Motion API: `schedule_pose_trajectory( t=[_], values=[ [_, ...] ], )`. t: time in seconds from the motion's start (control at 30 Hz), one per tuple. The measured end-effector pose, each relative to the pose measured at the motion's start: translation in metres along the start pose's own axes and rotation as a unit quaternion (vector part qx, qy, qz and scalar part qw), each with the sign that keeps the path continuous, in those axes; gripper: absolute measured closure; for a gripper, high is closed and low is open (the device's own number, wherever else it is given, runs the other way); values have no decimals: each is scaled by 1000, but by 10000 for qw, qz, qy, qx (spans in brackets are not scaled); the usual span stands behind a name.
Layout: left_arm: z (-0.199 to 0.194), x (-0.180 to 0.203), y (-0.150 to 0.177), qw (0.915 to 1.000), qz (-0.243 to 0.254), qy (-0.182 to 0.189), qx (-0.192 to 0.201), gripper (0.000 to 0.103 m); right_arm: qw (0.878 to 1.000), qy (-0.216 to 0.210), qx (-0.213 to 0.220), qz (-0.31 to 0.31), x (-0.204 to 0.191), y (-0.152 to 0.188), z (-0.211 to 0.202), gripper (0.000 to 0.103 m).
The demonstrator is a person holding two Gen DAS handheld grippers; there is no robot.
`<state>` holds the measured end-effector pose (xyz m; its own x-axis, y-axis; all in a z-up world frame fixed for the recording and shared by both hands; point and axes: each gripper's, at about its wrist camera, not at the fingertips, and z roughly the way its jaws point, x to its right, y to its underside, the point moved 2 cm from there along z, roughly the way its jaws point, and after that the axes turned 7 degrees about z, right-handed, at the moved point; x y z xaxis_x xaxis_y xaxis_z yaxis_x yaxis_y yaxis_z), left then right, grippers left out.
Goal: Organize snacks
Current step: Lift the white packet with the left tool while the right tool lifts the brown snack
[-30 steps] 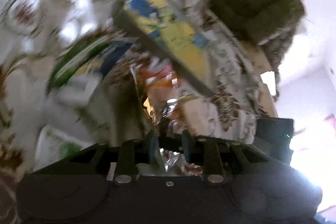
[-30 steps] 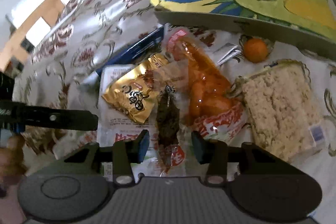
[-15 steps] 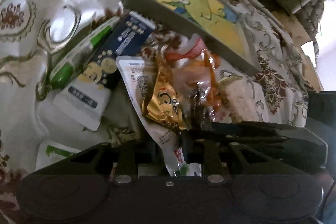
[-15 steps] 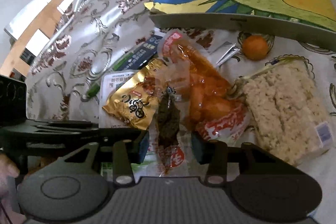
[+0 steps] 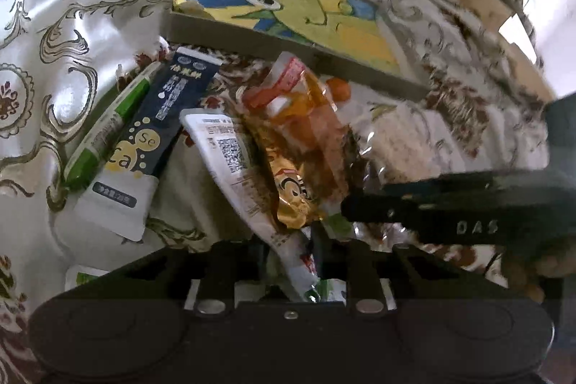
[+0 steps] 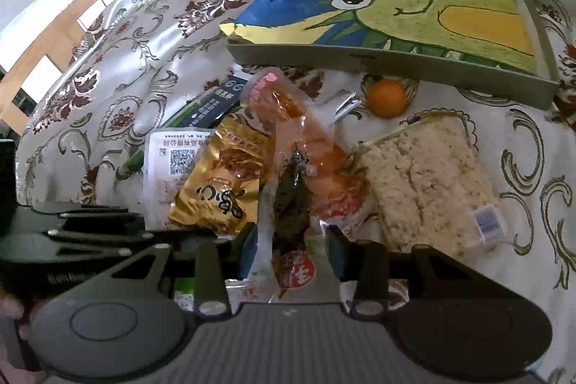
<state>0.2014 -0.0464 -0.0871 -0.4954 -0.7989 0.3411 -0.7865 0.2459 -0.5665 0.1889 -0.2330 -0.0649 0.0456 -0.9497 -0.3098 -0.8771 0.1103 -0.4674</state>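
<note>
A pile of snacks lies on the patterned cloth in front of a grey tray (image 6: 360,62) lined with a dinosaur drawing. My right gripper (image 6: 291,240) is shut on a clear packet of dark snack (image 6: 291,204) with a red label, which rests over a gold packet (image 6: 219,193) and an orange sausage pack (image 6: 316,146). My left gripper (image 5: 289,251) comes in from the left, jaws opening. The lower end of a white QR-code packet (image 5: 230,161) lies between its fingers, with a gap beside it.
A rice-cake pack (image 6: 424,175) and a small orange fruit (image 6: 387,95) lie right of the pile. A dark blue sachet (image 5: 169,117) and a green tube (image 5: 104,135) lie left of it. The right gripper's fingers (image 5: 414,200) cross the left wrist view.
The left gripper has swung in and rolled level, ending at the pile with the white packet between its fingers. The right gripper has barely moved, and the dark snack packet stays between its jaws.
</note>
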Motion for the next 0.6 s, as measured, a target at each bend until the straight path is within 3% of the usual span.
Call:
schedule_pose_trajectory(
  t=[0.13,0.27,0.4,0.6],
  values=[
    [0,-9,0,9994,-290,181,-27,79,10000,-35,42,-13,-2,0,-1,57],
    [-17,1,-3,9982,-223,449,322,88,9996,-159,250,-20,-5,2,-13,58],
    [-25,14,-3,9989,25,203,414,92,9987,-254,429,141,-3,7,-27,58],
    [-37,15,0,9988,-241,118,406,94,9967,-390,617,359,4,12,-41,59]
  ],
)
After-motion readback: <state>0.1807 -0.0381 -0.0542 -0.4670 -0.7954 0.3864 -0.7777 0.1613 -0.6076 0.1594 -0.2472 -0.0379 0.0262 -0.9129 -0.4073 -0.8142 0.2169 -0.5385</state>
